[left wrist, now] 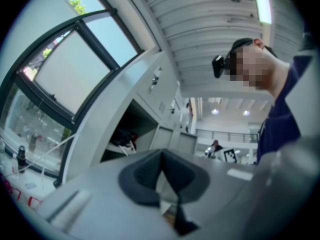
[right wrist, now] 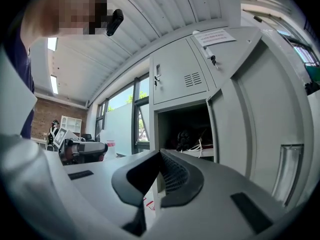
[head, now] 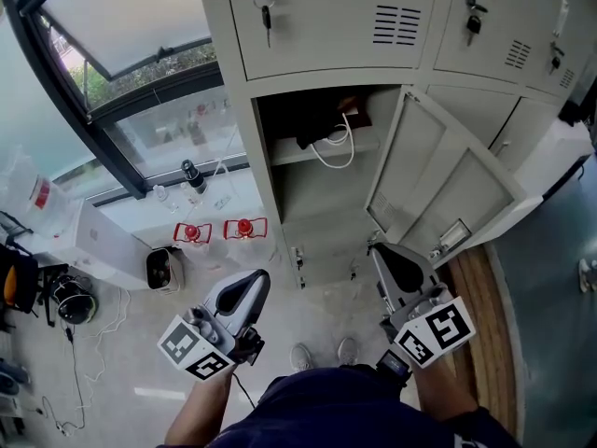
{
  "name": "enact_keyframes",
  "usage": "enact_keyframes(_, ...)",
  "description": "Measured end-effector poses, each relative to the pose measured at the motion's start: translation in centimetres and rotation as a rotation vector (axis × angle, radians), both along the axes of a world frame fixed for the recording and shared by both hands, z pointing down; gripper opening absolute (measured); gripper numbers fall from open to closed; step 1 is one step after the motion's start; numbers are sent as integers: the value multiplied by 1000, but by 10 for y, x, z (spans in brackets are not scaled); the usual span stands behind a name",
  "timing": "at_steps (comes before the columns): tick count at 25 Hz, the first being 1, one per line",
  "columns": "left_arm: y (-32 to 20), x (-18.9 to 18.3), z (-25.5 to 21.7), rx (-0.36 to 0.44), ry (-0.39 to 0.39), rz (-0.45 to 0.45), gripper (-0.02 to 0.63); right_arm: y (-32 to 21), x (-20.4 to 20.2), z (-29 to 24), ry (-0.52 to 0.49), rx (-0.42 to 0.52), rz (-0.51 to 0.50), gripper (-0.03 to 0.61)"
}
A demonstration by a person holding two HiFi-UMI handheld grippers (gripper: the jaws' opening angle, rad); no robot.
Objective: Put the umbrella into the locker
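Umbrella [head: 322,119]: dark, folded, on the upper shelf inside the open locker [head: 280,194].
White cable [head: 336,152]: on the same shelf, touching the umbrella, loop hanging over the shelf edge.
Door [head: 438,185]: swung wide, right of the opening.
Left gripper [head: 256,283]: jaws clenched together, nothing between; low, before the locker.
Right gripper [head: 378,250]: jaws pressed together, nothing held; beside the door.
Red items [head: 193,232]: on the floor, left of the locker.

Dark bundle [head: 317,124] toward back edge of the surface [head: 287,154] inside the open locker [head: 308,208]: in shadow, can't tell what it is. White cord [head: 338,152] loops over surface's front edge; far end hidden behind bundle. Upper doors [head: 326,17] cut off by pic's top edge. Orange-black gear [head: 17,286] cut by left edge, unclear. Bottle [head: 193,175] label too small to read.
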State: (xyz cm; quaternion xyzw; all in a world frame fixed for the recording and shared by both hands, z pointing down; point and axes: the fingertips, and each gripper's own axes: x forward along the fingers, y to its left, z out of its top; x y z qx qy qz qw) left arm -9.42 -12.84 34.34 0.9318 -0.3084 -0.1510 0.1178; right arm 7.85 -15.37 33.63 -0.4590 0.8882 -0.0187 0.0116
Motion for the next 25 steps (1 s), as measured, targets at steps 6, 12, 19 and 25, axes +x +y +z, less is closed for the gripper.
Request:
enact_keyframes(6,-1,0,1,0,1,0,3,3,0,3,-14,-8,-1,8)
enact_keyframes(12,-1,-1,1,-2,4,-4,3,3,-2,4,-17,-15,3,8)
enact_keyframes(19,-2,-4,0,-2,6,-8,3,3,-6,5,-18,-20,-5,8)
enact_keyframes(25,-2,-5,1,-2,5,-7,3,1,-9,8,-17,-26,-8,8)
